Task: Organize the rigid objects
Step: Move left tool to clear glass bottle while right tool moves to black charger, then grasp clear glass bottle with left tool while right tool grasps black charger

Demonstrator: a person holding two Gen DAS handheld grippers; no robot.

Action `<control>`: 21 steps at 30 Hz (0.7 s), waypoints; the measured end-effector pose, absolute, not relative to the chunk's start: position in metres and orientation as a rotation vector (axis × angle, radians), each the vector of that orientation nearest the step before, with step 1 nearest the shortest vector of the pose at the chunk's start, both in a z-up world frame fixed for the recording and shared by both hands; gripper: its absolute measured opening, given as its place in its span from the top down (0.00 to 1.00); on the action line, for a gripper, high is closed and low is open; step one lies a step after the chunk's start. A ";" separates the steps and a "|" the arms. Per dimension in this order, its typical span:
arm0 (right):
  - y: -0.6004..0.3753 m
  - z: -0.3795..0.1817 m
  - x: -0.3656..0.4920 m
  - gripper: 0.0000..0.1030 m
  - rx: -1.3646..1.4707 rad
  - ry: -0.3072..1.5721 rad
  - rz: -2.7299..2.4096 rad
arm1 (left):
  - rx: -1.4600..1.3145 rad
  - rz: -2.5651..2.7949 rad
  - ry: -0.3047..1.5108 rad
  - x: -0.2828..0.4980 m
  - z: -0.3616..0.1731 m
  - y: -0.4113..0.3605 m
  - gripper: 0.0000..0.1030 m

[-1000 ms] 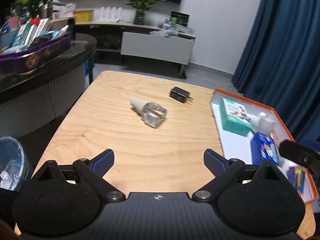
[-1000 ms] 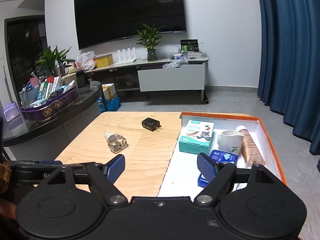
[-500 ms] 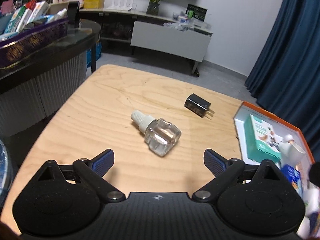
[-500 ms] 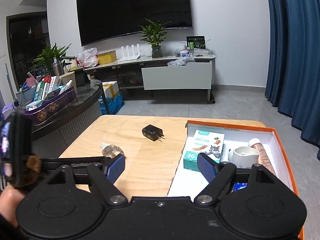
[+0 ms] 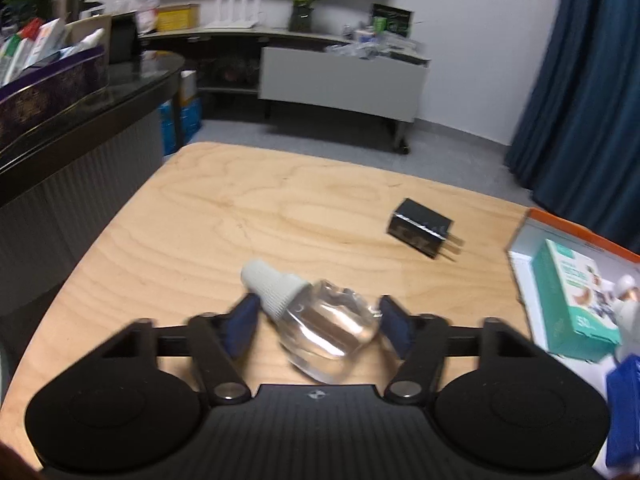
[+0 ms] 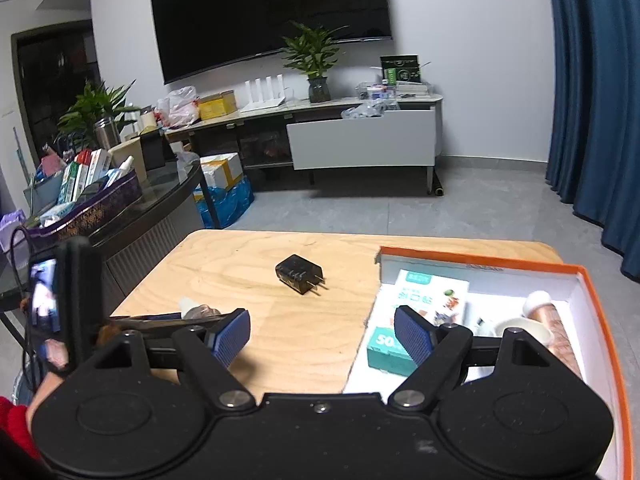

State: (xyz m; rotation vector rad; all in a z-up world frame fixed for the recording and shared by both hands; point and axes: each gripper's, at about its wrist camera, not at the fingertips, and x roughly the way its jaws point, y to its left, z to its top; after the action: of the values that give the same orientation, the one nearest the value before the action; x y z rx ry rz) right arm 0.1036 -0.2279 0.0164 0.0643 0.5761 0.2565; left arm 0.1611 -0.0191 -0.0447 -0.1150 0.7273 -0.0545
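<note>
Two blue-padded tongs show low in frame. The left gripper is closing around the clear glass bottle with a white cap; whether its pads touch cannot be told. The right gripper gapes wide, empty

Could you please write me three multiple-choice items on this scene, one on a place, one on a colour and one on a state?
1. Where does the black charger plug lie?
A. In the orange-rimmed box
B. On the wooden table
C. On the floor

2. What colour is the clear bottle's cap?
A. White
B. Red
C. Black

3. How does the bottle lie?
A. Upright
B. On its side
C. Upside down

Answers:
1 B: it rests on bare wood, left of the orange-rimmed box.
2 A: the ribbed cap is white.
3 B: it lies between the left gripper's closing fingers.
</note>
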 end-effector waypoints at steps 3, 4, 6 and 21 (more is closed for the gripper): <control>-0.218 0.014 0.120 0.09 0.026 0.594 0.303 | -0.100 -0.113 0.713 0.153 -0.045 -0.011 0.40; -0.214 0.014 0.126 0.09 0.011 0.599 0.329 | -0.104 -0.126 0.711 0.149 -0.045 -0.006 0.40; -0.207 0.013 0.141 0.09 -0.018 0.613 0.387 | -0.109 -0.135 0.715 0.144 -0.043 0.002 0.40; -0.149 -0.042 0.284 0.23 -0.224 0.797 0.482 | -0.187 -0.179 0.690 0.135 -0.040 0.032 0.40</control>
State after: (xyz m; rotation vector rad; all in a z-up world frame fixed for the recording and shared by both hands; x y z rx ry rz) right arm 0.2845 -0.1486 -0.0419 -0.2239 0.7970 0.4819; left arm 0.1348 0.0320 -0.0399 -0.1874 0.6905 -0.1792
